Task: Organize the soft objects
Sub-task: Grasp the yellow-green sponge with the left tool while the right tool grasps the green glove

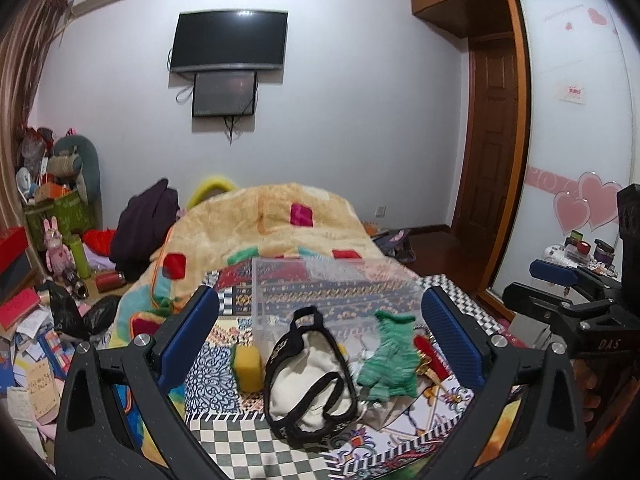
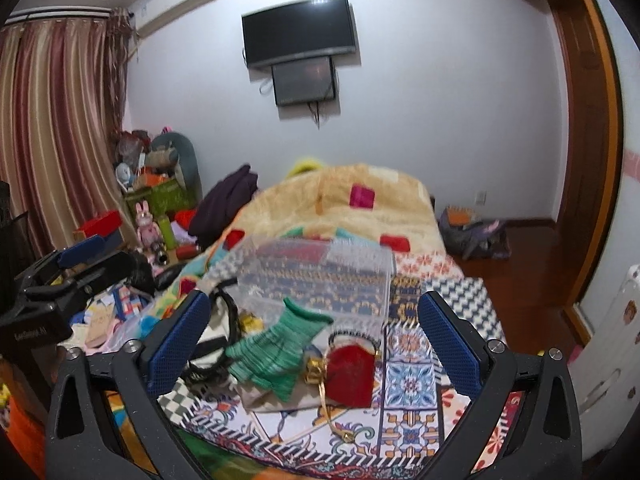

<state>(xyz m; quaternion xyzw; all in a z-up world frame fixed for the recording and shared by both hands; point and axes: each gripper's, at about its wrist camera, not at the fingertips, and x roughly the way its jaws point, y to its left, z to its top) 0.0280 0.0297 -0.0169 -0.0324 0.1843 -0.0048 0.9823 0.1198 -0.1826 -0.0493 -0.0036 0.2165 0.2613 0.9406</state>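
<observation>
On the patterned bedspread lie a white cloth bag with black straps, a green knitted glove, a yellow sponge and a red pouch with gold trim. A clear plastic box stands just behind them; it also shows in the right wrist view. My left gripper is open above the white bag. My right gripper is open above the green glove and red pouch. Both are empty.
A beige blanket is heaped at the bed's far end. Clutter of boxes, toys and papers covers the floor at left. A wardrobe and a door stand at right. A TV hangs on the far wall.
</observation>
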